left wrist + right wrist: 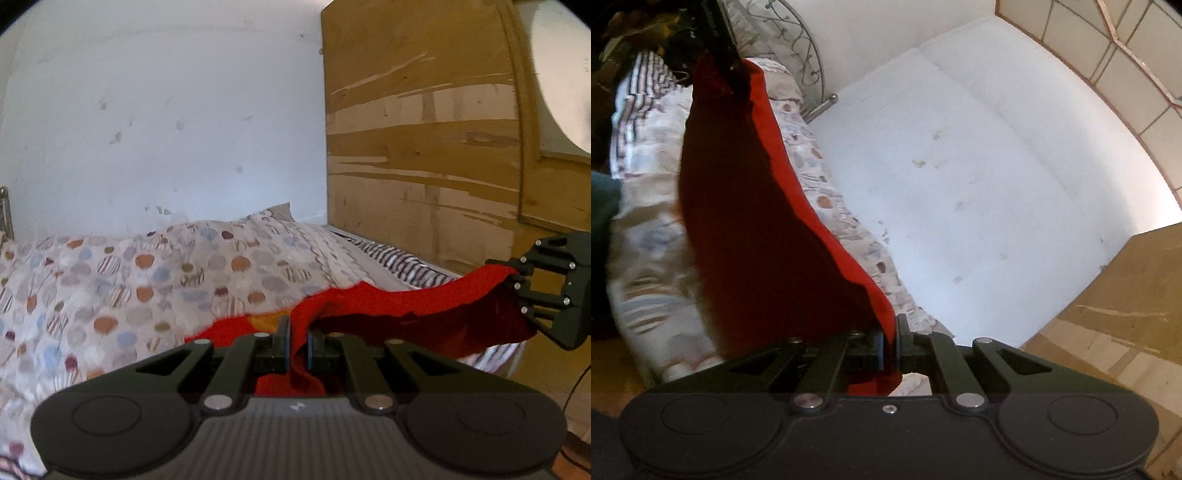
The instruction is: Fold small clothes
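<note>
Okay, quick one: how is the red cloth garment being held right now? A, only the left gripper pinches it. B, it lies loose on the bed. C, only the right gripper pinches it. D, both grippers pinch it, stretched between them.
D: the left gripper and right gripper each clamp an edge of the red cloth garment, which spans between them.

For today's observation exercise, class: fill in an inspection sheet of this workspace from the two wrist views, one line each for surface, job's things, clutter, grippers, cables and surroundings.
Surface: bed under a spotted cover, rumpled.
Job's things: red cloth, held up and stretched between both grippers, one end trailing on the bed.
Clutter: striped fabric lying on the bed's far side.
Grippers: left gripper shut on the red cloth; right gripper shut on its other end.
Cables: a dark cable at the right edge of the left view.
Surroundings: white wall, worn wooden panel, metal bed frame.
</note>
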Demonstrator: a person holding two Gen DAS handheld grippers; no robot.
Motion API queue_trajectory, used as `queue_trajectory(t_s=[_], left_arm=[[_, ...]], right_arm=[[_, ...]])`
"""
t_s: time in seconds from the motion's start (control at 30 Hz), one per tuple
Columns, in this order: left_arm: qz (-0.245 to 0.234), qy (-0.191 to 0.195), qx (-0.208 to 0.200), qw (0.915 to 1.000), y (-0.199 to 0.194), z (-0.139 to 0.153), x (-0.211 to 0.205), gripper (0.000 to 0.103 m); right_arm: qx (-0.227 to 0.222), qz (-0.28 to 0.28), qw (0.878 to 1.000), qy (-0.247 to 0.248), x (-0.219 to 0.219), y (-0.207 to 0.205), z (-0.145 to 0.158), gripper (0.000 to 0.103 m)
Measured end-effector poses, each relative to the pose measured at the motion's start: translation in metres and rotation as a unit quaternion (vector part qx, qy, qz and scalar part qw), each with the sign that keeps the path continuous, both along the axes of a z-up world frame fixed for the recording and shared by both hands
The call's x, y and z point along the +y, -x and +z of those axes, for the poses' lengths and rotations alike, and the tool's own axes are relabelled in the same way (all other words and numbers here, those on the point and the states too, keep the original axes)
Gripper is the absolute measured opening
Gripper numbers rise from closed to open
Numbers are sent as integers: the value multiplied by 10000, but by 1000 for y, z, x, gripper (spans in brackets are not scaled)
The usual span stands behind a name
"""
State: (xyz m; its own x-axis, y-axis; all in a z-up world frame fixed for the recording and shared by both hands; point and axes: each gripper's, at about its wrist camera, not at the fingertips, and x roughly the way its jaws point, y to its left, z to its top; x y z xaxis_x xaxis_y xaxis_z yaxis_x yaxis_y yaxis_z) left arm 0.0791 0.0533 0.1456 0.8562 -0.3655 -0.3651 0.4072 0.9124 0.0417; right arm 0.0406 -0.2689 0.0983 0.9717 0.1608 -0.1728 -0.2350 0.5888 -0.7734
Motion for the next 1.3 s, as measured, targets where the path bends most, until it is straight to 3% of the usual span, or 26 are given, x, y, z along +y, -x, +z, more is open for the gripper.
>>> queue_trajectory(t_s=[0.17, 0.33, 0.53, 0.67, 0.87, 0.97, 1.07, 1.13, 1.17, 1.23, 1.27, 1.3], left_arm=[[201, -189, -25, 9996, -80, 18, -13, 8], [482, -429, 205, 9977, -164, 0, -24, 8], [739, -718, 704, 9922, -256, -49, -28, 8], [845, -685, 1085, 9881, -304, -88, -24, 8], [873, -510, 1655, 9810, -346, -141, -19, 9], [837, -531, 1882, 9771, -355, -161, -18, 9], [819, -361, 2043, 9748, -358, -170, -13, 12], [835, -92, 2186, 9722, -361, -168, -6, 17], [837, 39, 2268, 9703, -364, -165, -3, 20], [823, 360, 2445, 9655, -368, -160, 7, 28], [821, 472, 2506, 9634, -370, -158, 12, 39], [825, 584, 2535, 9620, -370, -154, 16, 58]], right_arm=[[299, -98, 9995, -58, -4, -100, 28, 5], [852, -93, 9957, -356, -10, -201, 30, 6], [1272, -97, 9914, -287, -8, -288, -7, 7], [1609, -156, 9867, -194, -6, -337, -40, 9], [2069, -226, 9780, -171, 3, -370, -93, 17], [2248, -265, 9738, -236, 0, -381, -112, 27], [2520, -442, 9644, -670, -7, -394, -120, 52], [2621, -526, 9575, -1085, -15, -400, -115, 80], [2675, -544, 9533, -1294, -19, -403, -111, 86], [2771, -567, 9457, -1599, -29, -405, -104, 99], [2782, -594, 9429, -1732, -34, -405, -99, 99], [2784, -628, 9405, -1844, -38, -405, -95, 101]])
